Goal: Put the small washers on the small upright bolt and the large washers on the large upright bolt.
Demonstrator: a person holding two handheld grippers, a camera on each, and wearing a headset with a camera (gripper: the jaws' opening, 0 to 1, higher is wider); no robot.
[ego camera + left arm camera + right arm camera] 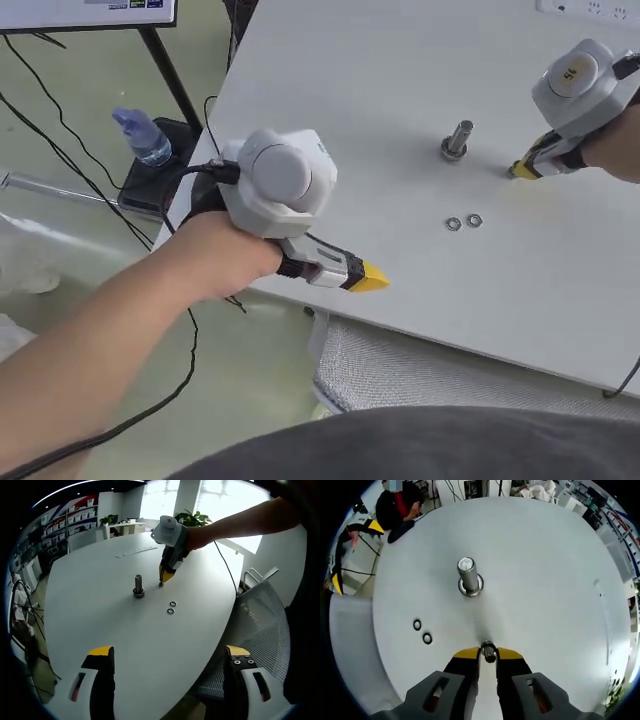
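- Starting with the head view, the left gripper [372, 279] hangs over the near edge of the white table [400, 60], away from the work. This probably leaves room for the other hand. The right gripper [522, 171] is tipped down with its yellow tips at the tabletop, just beside the large bolt [458, 140]. The two small washers [453, 224] lie loose and flat near that bolt, on its near side.
- In the left gripper view, its own jaws stand wide apart with nothing between them. The right gripper [162, 580] is planted nose-down by the large bolt [138, 586].
- In the right gripper view, its jaws are pinched onto a small upright metal piece, which I take to be the small bolt [487, 649]. The grip probably steadies it. I cannot tell whether a washer already sits on it. The two washers [417, 625] wait to one side, not yet threaded.
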